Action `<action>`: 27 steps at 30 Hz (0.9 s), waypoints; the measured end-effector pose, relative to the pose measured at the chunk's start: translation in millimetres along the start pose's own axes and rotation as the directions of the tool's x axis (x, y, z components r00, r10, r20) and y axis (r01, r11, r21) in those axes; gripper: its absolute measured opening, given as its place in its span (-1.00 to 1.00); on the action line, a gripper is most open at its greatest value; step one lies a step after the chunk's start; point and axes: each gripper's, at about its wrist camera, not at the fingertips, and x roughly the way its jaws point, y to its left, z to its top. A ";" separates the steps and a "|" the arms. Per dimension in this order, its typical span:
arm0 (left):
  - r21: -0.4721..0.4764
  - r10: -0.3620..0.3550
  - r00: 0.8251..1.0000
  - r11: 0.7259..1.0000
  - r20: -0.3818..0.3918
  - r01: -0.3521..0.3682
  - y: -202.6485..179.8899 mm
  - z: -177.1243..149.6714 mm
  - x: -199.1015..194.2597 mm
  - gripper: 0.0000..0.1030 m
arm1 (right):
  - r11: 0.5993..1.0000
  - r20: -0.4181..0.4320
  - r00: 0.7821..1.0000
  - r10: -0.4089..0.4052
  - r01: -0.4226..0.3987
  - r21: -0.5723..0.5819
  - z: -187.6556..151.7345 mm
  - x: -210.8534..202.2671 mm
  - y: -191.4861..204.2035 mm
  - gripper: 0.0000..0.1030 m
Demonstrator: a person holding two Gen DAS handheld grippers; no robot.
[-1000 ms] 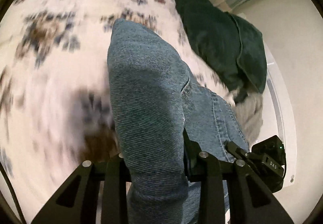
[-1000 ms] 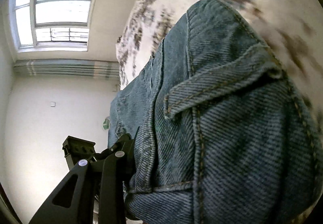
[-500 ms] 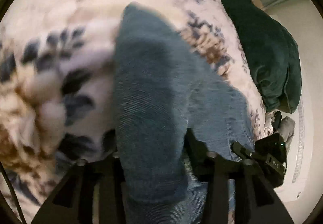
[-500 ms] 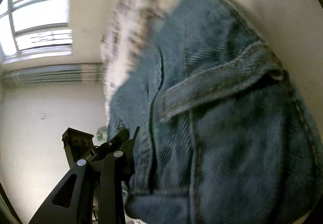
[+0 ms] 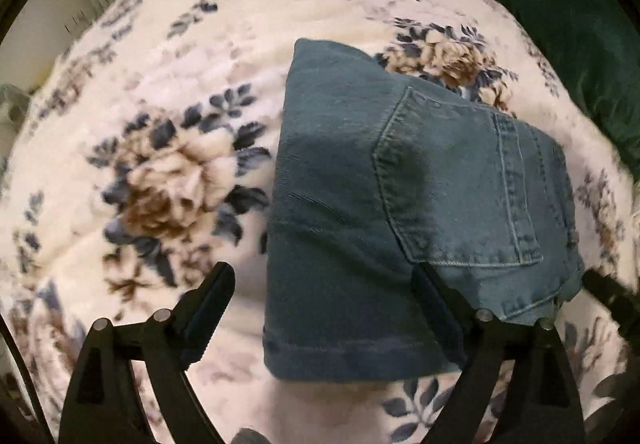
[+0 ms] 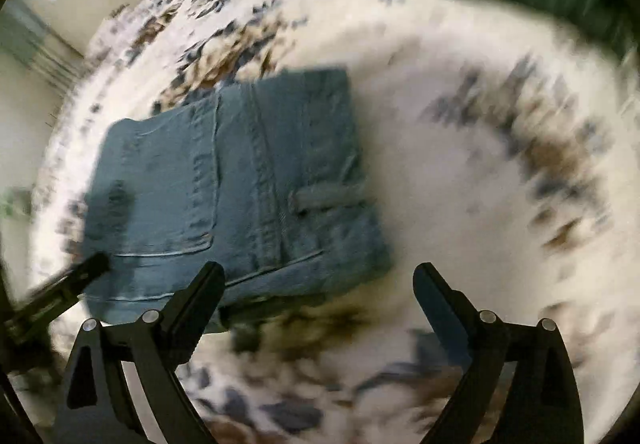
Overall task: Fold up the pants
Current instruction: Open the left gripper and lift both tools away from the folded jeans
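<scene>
1. Left claw (image 5: pixel 324 284) – jaws just spread wide, gripping nothing; one finger overlaps the folded jeans (image 5: pixel 400 212).
2. Right claw (image 6: pixel 318 284) – likewise just opened, empty, beside the jeans' edge.
3. Jeans lie flat on the floral blanket (image 5: pixel 168 124), pocket up.
4. Beyond, a dark green pillow (image 5: pixel 568 28).

Both grippers' jaws just opened, releasing the jeans (image 5: pixel 400 204); they now lie folded on the bed (image 5: pixel 160 84), nothing between jaws.

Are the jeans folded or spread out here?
Folded: the jeans lie as a compact stacked rectangle on the floral blanket, back pocket up, hem edge nearest the camera.
</scene>
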 end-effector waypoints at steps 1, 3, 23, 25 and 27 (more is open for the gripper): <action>0.007 0.023 1.000 1.000 0.006 -0.023 -2.0 -0.1 -3.2 0.76 | 1.000 -0.001 1.000 -0.014 0.014 -0.013 4.7 -0.6 2.7 0.88; 0.026 0.060 0.998 0.998 0.026 -0.061 -8.4 -1.3 -14.0 0.76 | 1.000 -0.019 1.000 -0.021 0.021 -0.020 15.7 -3.2 5.9 0.89; -0.049 0.076 0.977 0.996 0.201 -0.068 -30.8 -73.9 -205.6 0.76 | 0.987 0.142 0.989 -0.029 0.051 -0.151 -68.2 -214.1 -2.3 0.89; -0.050 0.077 0.972 0.997 0.221 -0.067 -33.8 -87.1 -231.7 0.76 | 0.987 0.159 0.987 -0.029 0.054 -0.154 -79.8 -242.9 -7.4 0.89; -0.054 0.070 0.969 0.997 0.239 -0.058 -37.3 -101.5 -258.6 0.76 | 0.987 0.176 0.984 -0.026 0.054 -0.154 -91.9 -274.2 -13.0 0.89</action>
